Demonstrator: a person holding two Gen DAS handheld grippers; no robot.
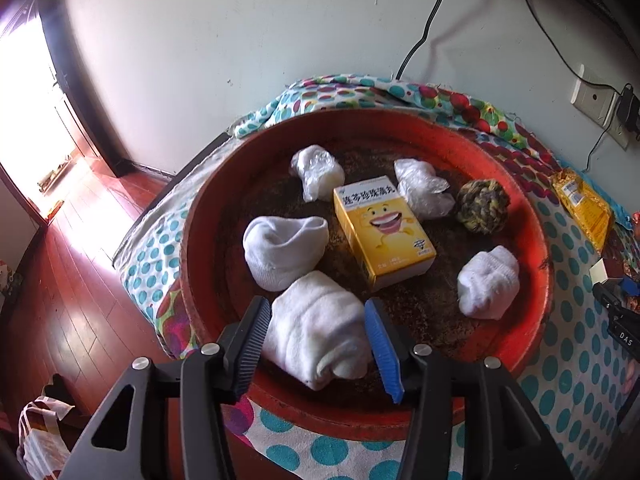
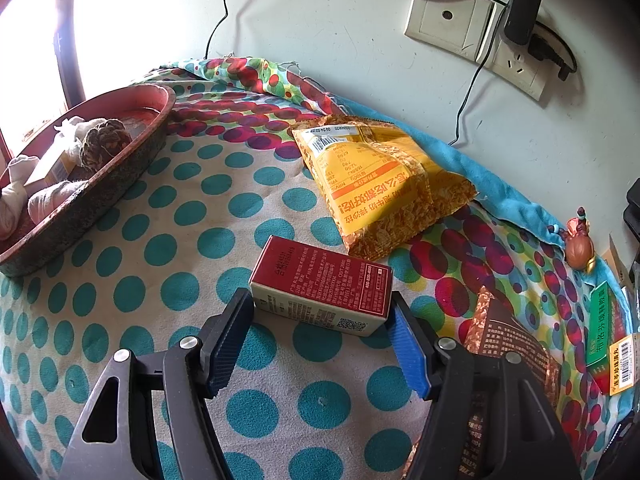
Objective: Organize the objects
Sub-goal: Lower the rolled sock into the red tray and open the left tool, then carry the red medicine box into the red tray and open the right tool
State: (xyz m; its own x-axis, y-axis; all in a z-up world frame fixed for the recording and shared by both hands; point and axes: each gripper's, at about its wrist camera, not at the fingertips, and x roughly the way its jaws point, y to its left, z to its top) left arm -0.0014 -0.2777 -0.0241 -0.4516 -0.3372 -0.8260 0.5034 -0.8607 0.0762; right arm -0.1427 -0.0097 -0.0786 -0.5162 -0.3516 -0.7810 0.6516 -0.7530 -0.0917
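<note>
In the left wrist view a round red tray (image 1: 400,120) holds a yellow box (image 1: 384,228), two balled white socks (image 1: 284,252), two plastic-wrapped bundles (image 1: 318,170) and a rope ball (image 1: 482,206). A rolled white cloth (image 1: 320,340) lies at the tray's near rim between the jaws of my left gripper (image 1: 317,305). The pads stand just off its sides, so the gripper is open. In the right wrist view my right gripper (image 2: 320,298) is shut on a red and white box (image 2: 320,284), which lies on the dotted cloth, a pad at each end.
A yellow snack bag (image 2: 380,184) lies beyond the red box. A brown packet (image 2: 512,344), a green box (image 2: 604,324) and a small figurine (image 2: 580,244) sit at the right. The tray (image 2: 120,184) is at the left. A wall socket with a charger (image 2: 520,12) is behind.
</note>
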